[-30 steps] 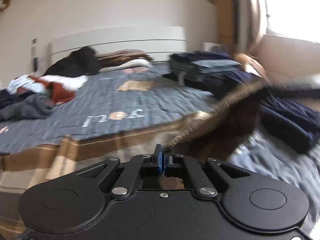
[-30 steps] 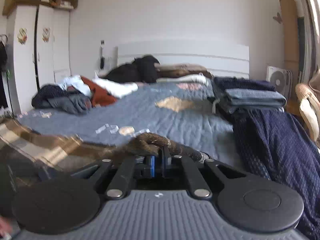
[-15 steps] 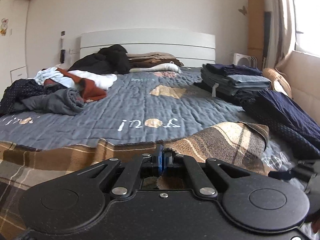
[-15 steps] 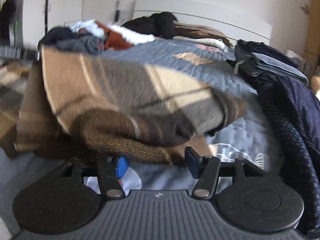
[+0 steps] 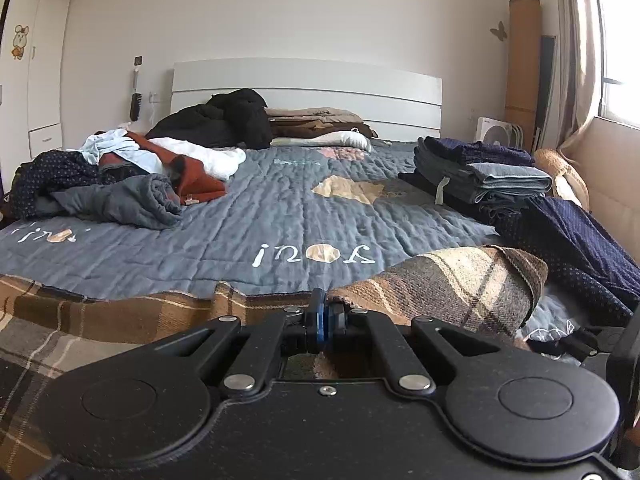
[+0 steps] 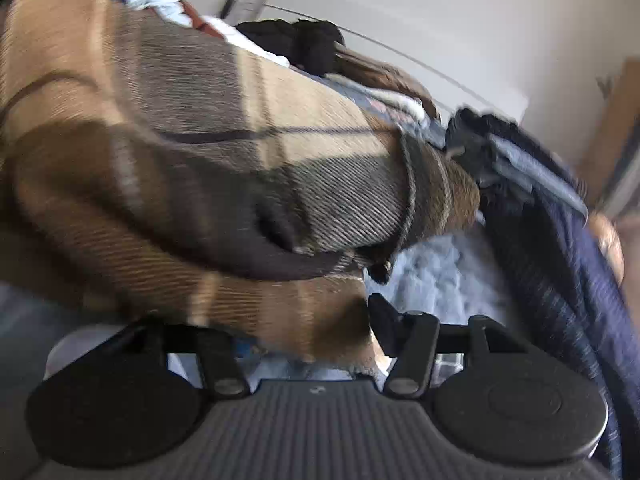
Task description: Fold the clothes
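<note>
Bed (image 5: 248,216): grey quilt, white lettering, seen upside down, unreadable. Plaid garment (image 5: 452,280), brown, tan and grey checks, lies along near edge of bed, right end folded over in thick roll. Folded stack (image 5: 480,168) far right. Left tongs (image 5: 323,316) clamped on garment edge. Right tongs (image 6: 296,332) apart, garment (image 6: 224,152) draped between fingers; view blurred.

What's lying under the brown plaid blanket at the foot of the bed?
Under the plaid blanket the grey quilt shows beyond its edge and beside its folded end. Whatever lies beneath the fold itself is covered. The left gripper pinches the blanket's edge.
</note>
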Demonstrator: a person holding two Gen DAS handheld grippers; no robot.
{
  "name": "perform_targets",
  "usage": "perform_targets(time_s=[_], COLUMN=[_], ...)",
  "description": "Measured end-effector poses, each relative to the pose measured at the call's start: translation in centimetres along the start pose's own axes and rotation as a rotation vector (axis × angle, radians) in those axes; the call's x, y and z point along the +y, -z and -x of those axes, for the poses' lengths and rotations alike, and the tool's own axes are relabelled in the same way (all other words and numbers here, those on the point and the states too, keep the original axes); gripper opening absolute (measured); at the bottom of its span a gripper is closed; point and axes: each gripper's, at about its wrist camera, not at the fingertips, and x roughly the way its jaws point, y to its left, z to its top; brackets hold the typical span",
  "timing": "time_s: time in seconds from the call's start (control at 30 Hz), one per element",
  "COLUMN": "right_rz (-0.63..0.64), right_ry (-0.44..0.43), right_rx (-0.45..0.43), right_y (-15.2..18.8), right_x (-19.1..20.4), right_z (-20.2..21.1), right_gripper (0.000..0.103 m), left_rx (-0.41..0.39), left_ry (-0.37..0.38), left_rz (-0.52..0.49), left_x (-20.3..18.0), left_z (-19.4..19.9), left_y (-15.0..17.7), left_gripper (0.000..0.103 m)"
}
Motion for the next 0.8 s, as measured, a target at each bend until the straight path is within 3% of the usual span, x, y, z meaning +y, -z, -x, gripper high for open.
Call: perform_targets(time_s=[0.03,0.1,0.23,0.37,0.47,0.73,0.8], right_rz=[-0.027,-0.046,-0.094,-0.243,-0.349,0.049,0.154], right_ry=[-0.007,0.005,0.032,-0.020,-0.022,0.214,0.273], right_rx=[0.009,0.010,-0.031,-0.063,-0.104,-0.229,-0.259], right_y=[-0.1,-0.3,-2.0,-3.9,-5.4,-9.2,-10.1], right_x=[-0.4,-1.0,-3.0,-7.7,-12.0,-13.0,-13.2], right_z=[-0.1,0.4,3.4,7.7,11.3,17.8,19.4], right_gripper=[0.019,0.009,0.006,0.006,0.006,0.006,0.006], left_rx=[0.002,0.005,0.008,0.001,0.009,0.013,0.060], left_ry=[0.001,-0.001,0.002,0.014,0.071,0.268,0.331], left_rz=[0.003,0.012,0.042,0.060,0.059,-0.041,-0.072], left_x=[0.1,0.6,1.5,1.7,1.0,-3.5,-4.5], left_z=[0.0,0.1,0.3,0.6,0.8,1.7,1.4], left_y=[0.0,0.0,-0.2,-0.7,-0.8,-0.7,-0.4], left_gripper=[0.002,0.002,0.002,0.002,0.002,0.003,0.005])
